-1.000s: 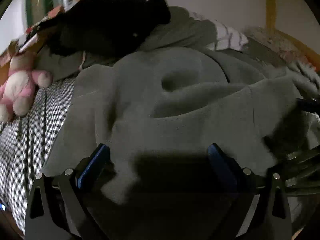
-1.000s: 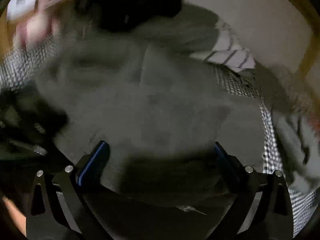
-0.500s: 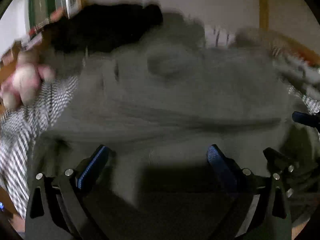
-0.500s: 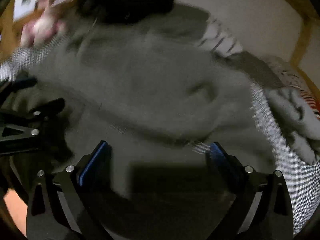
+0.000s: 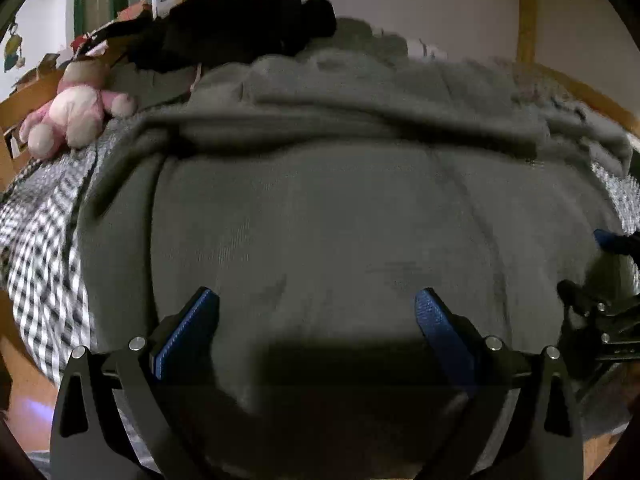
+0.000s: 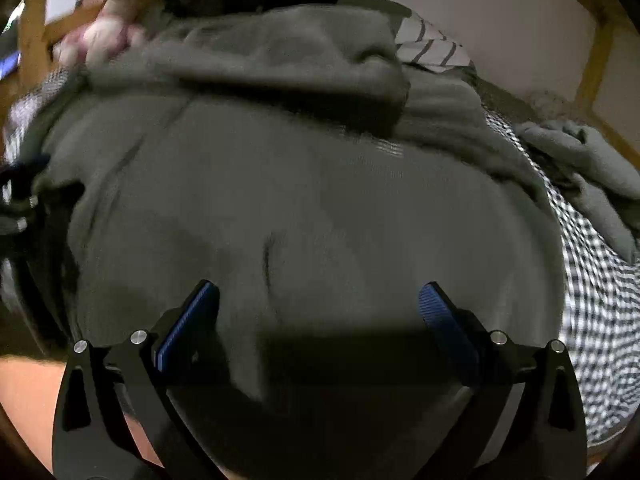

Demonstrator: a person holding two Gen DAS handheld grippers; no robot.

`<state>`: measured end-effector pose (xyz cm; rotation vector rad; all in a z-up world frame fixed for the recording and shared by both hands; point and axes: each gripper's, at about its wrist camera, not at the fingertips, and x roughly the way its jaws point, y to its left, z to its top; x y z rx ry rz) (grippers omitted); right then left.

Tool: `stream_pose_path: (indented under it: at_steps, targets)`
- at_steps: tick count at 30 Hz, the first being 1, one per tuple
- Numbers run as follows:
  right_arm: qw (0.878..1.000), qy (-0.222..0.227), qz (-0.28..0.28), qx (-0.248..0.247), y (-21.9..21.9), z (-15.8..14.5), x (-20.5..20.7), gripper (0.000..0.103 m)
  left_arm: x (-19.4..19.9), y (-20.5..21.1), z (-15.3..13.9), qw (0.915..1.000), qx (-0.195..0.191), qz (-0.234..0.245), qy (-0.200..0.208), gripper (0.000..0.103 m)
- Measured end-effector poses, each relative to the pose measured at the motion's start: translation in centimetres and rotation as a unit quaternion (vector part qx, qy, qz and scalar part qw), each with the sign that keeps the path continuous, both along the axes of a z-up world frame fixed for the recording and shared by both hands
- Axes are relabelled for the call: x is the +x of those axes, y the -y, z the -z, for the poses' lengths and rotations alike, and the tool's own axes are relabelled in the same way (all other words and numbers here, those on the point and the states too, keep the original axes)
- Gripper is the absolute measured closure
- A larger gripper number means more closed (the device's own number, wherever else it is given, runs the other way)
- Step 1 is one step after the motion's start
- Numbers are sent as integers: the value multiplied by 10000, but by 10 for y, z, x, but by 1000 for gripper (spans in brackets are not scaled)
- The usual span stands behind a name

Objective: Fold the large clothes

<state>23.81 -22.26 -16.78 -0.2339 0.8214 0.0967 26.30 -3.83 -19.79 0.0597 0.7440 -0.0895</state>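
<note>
- The near edge of the grey garment [image 5: 320, 216] drops out of sight under both gripper bodies, so how far it hangs toward the person cannot be made out.
- Much of the right wrist view is blurred, and the pink shape at its top left can only be guessed at from the other view.
- The black clothing [image 5: 240, 28] at the back covers whatever lies under it; its shape is too dark to read.
- The left gripper [image 5: 316, 304] points forward just above the grey garment, its two blue-padded fingers [image 5: 188, 328] spread wide with nothing between them; whether the tips touch the cloth cannot be told.
- The right gripper [image 6: 318, 298] sits the same way, fingers wide apart and gripping nothing, low over the same garment.
- The right gripper shows at the right edge of the left wrist view, and the left gripper at the left edge of the right wrist view, so they are side by side.
- The grey garment lies spread across the checked sheet [image 5: 44, 248], with a thick folded ridge across its far part.
- A pink stuffed toy [image 5: 76, 108] rests on the sheet left of the garment, against a wooden bed frame [image 5: 24, 96].
- A striped cloth [image 6: 432, 46] peeks out behind the garment, and another grey cloth [image 6: 592, 168] lies bunched to the right.
</note>
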Motion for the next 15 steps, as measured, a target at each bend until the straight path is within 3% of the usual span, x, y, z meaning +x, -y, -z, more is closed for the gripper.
stream_pose_path:
  at_steps: [5, 8, 12, 15]
  targets:
    - [9987, -421, 99, 254, 19, 27, -39, 4, -27, -15, 21, 9997, -154, 40, -188, 5]
    - [9986, -487, -26, 213, 25, 29, -63, 4, -49, -27, 26, 9989, -168, 439, -67, 5]
    - [9987, -500, -131, 42, 34, 36, -96, 4, -77, -67, 23, 9937, -764, 772, 286, 5]
    - [9978, -648, -6, 125, 44, 45, -109, 4, -87, -99, 21, 9842, -1283, 1034, 645, 5]
